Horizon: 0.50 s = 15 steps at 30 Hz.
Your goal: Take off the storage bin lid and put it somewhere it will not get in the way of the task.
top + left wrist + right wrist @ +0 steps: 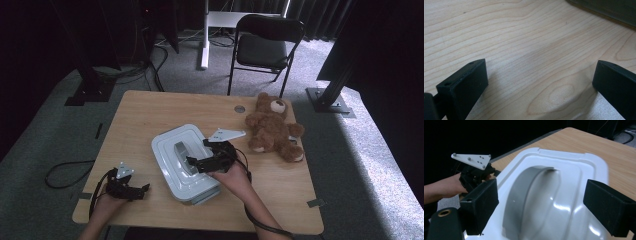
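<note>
A white plastic box with a lid [182, 162] lies in the middle of the wooden table [150, 115]. Its lid [564, 187] has a grey handle [524, 197] set in a recess. My right gripper [197, 159] hovers open over the lid, one jaw on each side of the handle [180, 150], not closed on it. My left gripper [142, 190] rests low at the table's front left, open over bare wood [536, 57] with nothing between its jaws. The left gripper [474, 173] and the hand holding it are seen beyond the box in the right gripper view.
A brown teddy bear [272, 127] lies on the table's back right. A small round hole [239, 108] is in the tabletop near the bear. A black folding chair [267, 42] stands behind the table. Cables [65, 172] run across the floor at left.
</note>
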Motion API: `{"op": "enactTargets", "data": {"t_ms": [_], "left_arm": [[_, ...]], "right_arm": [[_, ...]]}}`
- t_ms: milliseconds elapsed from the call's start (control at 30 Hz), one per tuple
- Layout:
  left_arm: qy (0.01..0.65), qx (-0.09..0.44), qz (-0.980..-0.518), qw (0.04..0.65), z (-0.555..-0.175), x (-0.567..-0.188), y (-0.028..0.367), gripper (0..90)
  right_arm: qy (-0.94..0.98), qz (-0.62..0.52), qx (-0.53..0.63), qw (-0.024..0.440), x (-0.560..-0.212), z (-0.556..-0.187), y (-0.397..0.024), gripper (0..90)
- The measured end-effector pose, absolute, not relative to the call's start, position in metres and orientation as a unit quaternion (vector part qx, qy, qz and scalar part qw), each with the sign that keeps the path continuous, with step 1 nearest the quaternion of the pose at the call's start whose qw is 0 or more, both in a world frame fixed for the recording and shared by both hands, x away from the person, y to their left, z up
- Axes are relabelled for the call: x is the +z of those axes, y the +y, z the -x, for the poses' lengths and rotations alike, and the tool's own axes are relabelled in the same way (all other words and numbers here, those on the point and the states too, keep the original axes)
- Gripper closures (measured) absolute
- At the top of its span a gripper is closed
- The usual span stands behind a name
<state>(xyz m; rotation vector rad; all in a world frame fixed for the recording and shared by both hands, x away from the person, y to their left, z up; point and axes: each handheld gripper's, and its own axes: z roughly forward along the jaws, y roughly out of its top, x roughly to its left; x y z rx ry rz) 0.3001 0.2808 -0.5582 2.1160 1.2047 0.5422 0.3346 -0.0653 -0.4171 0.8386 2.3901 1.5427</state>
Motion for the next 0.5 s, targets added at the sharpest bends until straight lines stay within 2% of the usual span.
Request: {"op": "enactTargets", "data": {"t_ms": [200,500], "left_arm": [[0.456,0.205,-0.805,0.318,-0.299,-0.558,0.282,0.5],[0.456,0.206,-0.805,0.318,-0.299,-0.558,0.282,0.5]], "right_arm": [[0.819,-0.275,0.498,0.071,-0.419,-0.337,-0.049,15.2],[0.836,-0.29,0.458,0.083,-0.423,-0.336,-0.035,23.6]]}}
